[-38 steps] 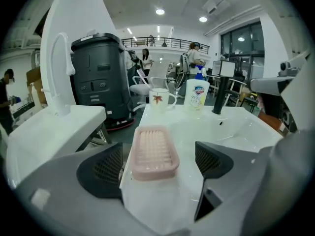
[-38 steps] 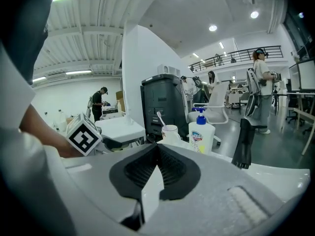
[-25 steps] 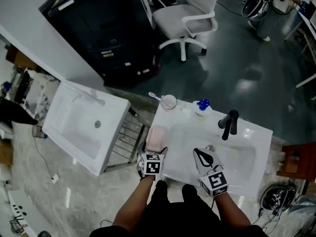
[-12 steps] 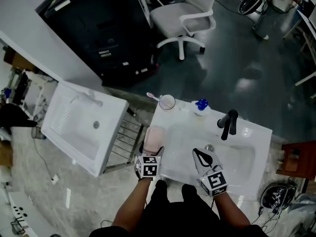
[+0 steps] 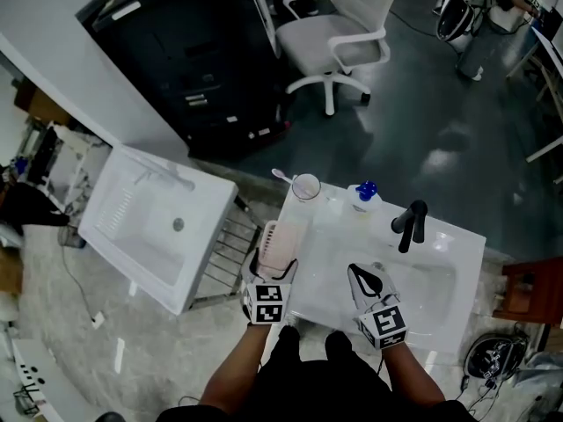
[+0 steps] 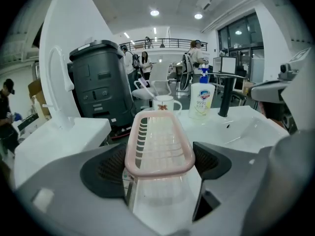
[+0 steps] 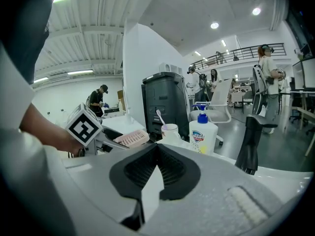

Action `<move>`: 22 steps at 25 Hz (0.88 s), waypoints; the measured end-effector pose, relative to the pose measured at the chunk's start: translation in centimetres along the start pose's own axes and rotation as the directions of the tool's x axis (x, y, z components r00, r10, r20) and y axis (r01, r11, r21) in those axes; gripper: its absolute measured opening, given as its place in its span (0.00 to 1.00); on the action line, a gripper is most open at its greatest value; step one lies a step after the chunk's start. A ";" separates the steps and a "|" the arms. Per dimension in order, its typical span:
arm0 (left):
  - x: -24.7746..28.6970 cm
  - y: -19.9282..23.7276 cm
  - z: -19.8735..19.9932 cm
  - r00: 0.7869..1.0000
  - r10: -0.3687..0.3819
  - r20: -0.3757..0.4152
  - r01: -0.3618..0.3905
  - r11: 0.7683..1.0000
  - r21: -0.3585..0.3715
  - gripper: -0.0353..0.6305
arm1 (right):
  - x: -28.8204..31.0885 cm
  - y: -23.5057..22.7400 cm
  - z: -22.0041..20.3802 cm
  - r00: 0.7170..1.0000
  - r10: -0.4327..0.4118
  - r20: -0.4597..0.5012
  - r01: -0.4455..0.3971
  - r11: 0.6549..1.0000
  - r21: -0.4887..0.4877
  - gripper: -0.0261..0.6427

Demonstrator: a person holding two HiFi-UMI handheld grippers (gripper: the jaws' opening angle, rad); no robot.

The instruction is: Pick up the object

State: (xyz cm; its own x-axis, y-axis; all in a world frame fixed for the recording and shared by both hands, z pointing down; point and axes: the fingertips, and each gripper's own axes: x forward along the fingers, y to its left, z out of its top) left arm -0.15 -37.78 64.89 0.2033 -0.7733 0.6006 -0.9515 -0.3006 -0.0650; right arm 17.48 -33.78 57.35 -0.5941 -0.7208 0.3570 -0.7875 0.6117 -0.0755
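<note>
**Me:** My left tongs are clamped on the pink slatted plastic soap dish. The head view puts the dish at the left edge of the white washbasin counter. My right tongs hang over the bowl, well apart from the dish.

**You:** What does the left gripper view add?

**Me:** The grip itself. The black pads press the dish's near end from both sides. The jaws stand wide and have just been closing a little. Beyond the dish are the white mug with a toothbrush and the white pump bottle with a blue head.

**You:** And the right gripper view?

**Me:** It shows my right jaws with their tips together and nothing between them. Only this view shows the dish side-on, jutting past the marker cube toward the mug. The black tap is at the right.
</note>
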 end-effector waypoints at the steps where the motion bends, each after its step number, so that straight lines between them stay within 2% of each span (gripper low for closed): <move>1: -0.4 0.0 0.8 1.000 -0.001 0.022 0.001 1.000 0.002 0.73 | 0.0 -0.2 0.2 1.000 -0.007 0.005 0.008 1.000 -0.003 0.04; 6: -2.8 0.1 5.4 0.991 -0.010 0.134 0.006 0.999 0.035 0.73 | -0.3 -0.8 2.0 0.998 -0.042 0.045 0.043 0.999 -0.023 0.04; 12: -5.1 0.0 10.1 0.969 -0.028 0.244 0.016 0.999 0.048 0.73 | -1.2 -2.0 5.1 0.989 -0.094 0.117 0.101 0.994 -0.050 0.04; 17: -6.7 -0.1 12.1 0.952 -0.041 0.302 0.024 0.998 0.059 0.73 | -2.6 -3.3 8.4 0.959 -0.173 0.225 0.191 0.980 -0.063 0.05; 22: -7.1 -0.2 13.5 0.937 -0.065 0.343 0.045 0.997 0.066 0.73 | -3.4 -4.4 11.1 0.935 -0.209 0.288 0.241 0.967 -0.080 0.04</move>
State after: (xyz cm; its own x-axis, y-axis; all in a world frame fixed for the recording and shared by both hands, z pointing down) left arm 1.67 -39.78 49.88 0.3313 -0.8966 0.2938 -0.9243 -0.3710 -0.0900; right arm 21.17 -37.60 46.16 -0.4381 -0.8952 0.0813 -0.8916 0.4443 0.0872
